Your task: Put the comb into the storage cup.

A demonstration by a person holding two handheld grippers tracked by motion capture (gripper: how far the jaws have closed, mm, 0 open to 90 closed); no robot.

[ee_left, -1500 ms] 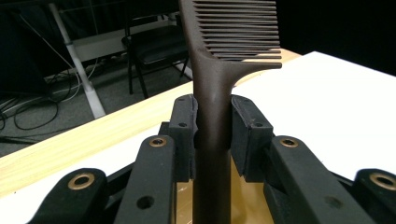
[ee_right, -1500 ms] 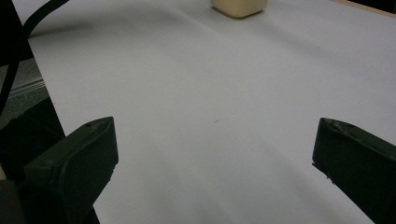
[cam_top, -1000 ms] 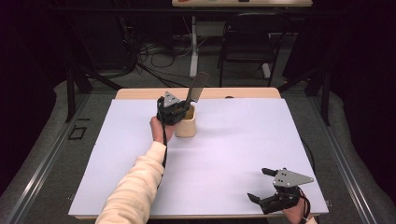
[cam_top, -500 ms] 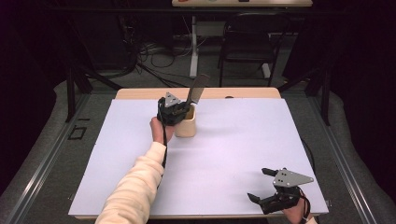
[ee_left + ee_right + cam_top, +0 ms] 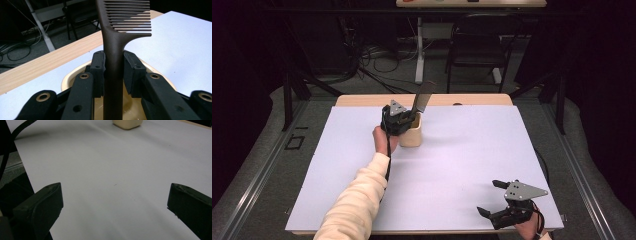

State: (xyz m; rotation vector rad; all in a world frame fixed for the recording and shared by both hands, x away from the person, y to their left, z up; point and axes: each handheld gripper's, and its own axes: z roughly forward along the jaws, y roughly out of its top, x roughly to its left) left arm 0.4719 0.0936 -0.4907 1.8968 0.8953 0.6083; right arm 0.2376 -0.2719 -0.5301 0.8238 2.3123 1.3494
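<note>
A comb stands in a cup at the worktop's far middle; the right gripper sits near its front-right corner.

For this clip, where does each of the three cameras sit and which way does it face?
High view: above the person's side, looking forward and down on the table; sleeved left forearm and both grippers show.
Left gripper view: rides the left gripper, looking along jaws shut on the comb over the cup.
Right gripper view: rides the right gripper, low over the table, its open jaws in front.
Shared: all three show the cup.
</note>
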